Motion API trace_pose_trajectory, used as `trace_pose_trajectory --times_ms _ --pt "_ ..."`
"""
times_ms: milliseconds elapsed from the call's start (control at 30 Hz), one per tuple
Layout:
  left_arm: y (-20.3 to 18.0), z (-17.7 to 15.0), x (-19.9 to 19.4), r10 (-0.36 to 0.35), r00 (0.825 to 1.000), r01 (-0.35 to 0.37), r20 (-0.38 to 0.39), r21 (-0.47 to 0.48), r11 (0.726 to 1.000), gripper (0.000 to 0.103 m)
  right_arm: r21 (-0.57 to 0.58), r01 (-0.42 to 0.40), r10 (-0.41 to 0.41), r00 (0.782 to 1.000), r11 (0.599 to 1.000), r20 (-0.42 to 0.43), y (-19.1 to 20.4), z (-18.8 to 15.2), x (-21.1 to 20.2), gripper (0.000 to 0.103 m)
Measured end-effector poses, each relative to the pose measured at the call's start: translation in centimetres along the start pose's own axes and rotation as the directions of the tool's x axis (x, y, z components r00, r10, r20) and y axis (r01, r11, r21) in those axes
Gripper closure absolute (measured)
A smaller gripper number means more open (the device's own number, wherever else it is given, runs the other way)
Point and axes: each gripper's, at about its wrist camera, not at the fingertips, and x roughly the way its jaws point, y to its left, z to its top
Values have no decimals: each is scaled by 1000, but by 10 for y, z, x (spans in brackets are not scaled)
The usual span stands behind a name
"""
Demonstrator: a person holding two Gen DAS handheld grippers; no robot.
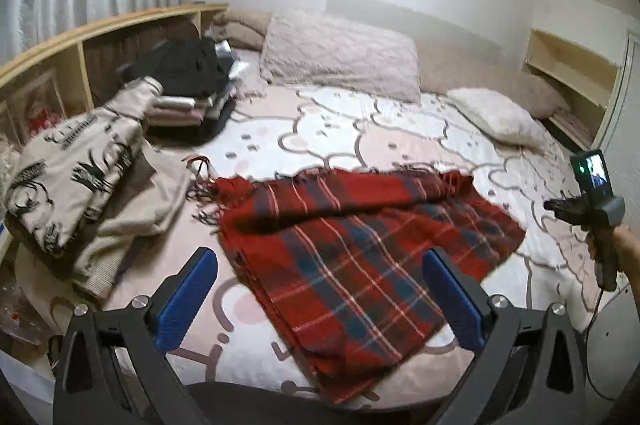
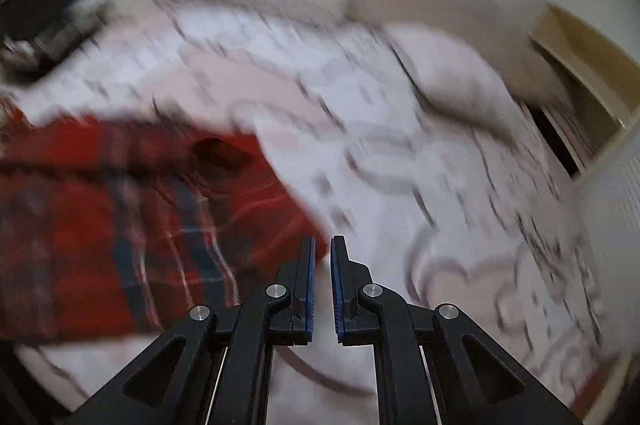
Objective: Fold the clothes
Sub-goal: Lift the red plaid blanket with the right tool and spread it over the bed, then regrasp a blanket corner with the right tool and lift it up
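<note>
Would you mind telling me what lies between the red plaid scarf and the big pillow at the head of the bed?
Only bare bedsheet with its bear print separates the red plaid scarf from the big pillow, as the left wrist view shows.

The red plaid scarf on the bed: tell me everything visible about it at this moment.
The red plaid scarf is a soft woven cloth, red with dark blue-green bands and thin pale lines, with a tasselled fringe along its far left end. It lies partly folded on the patterned bedsheet, its far edge doubled over in a rumpled ridge, the near part flat. Neither set of tongs holds it: the left tongs hang open above its near part, and the right tongs, nearly closed on nothing, point just past its right edge in a blurred view.
</note>
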Motion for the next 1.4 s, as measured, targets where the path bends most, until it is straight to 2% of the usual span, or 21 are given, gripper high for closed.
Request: trace_pose_trajectory --times_ms 100,200,233,267,300,400,433,467,567,633,733,767,867,900,933,967,1033,1100,1233,1300,1400 --pt "-9 -7 18 -29 999 29 -44 9 1000 0 37 -46 47 999 998 -15 -24 -26 -7 95" --pt "-27 -17 31 -63 994 66 -88 39 997 0 55 -153 154 988 987 -6 -11 -35 -16 89" --pt "-33 -21 36 -73 992 79 -103 51 996 0 73 -200 202 979 977 -14 -8 -39 -18 61" --pt "-39 -25 40 -83 990 91 -116 64 994 0 92 -241 244 969 966 -23 -8 -44 -19 24" --pt "-47 -29 43 -92 987 102 -129 76 992 2 102 -273 276 961 957 -22 -2 -48 -16 19" --pt "-69 -47 54 -114 978 137 -172 125 983 3 115 -350 357 933 930 -42 19 -54 -8 20" --pt "-76 -53 57 -115 976 145 -187 151 978 6 131 -379 389 919 916 -63 27 -54 -3 30" --pt "-82 -58 59 -115 973 150 -199 175 973 7 175 -421 441 893 890 -95 36 -56 5 39" --pt "-94 -71 59 -110 971 160 -214 233 959 8 300 -523 584 794 797 -169 59 -63 26 50" --pt "-96 -75 56 -122 968 174 -221 235 956 8 331 -594 668 722 733 -183 83 -68 29 53" --pt "-92 -78 54 -131 965 183 -228 224 957 8 331 -668 740 646 667 -187 112 -67 21 53" --pt "-90 -79 54 -132 964 183 -229 221 958 8 324 -680 749 634 658 -191 121 -66 18 53" --pt "-84 -79 53 -135 964 182 -227 203 962 8 302 -701 762 617 646 -199 145 -62 12 57" --pt "-82 -79 53 -136 965 182 -225 196 964 8 301 -705 765 614 642 -195 149 -61 10 64" --pt "-80 -78 52 -138 966 181 -221 188 965 8 299 -709 768 612 638 -188 154 -60 9 78" --pt "-78 -78 52 -140 966 180 -217 181 967 8 299 -708 767 617 639 -178 156 -59 7 89" --pt "-75 -77 50 -142 968 179 -209 170 969 8 290 -700 754 641 652 -148 157 -56 0 97" --pt "-73 -76 48 -145 969 179 -199 165 970 8 280 -698 744 659 659 -110 157 -54 -11 99" --pt "-71 -69 43 -156 974 182 -163 160 970 8 249 -719 742 671 649 2 152 -33 -45 100" --pt "-70 -62 38 -158 979 178 -130 161 971 8 203 -744 741 664 637 106 145 -5 -77 100" --pt "-63 -49 23 -155 986 162 -60 155 975 8 77 -750 711 651 657 267 134 50 -142 100"
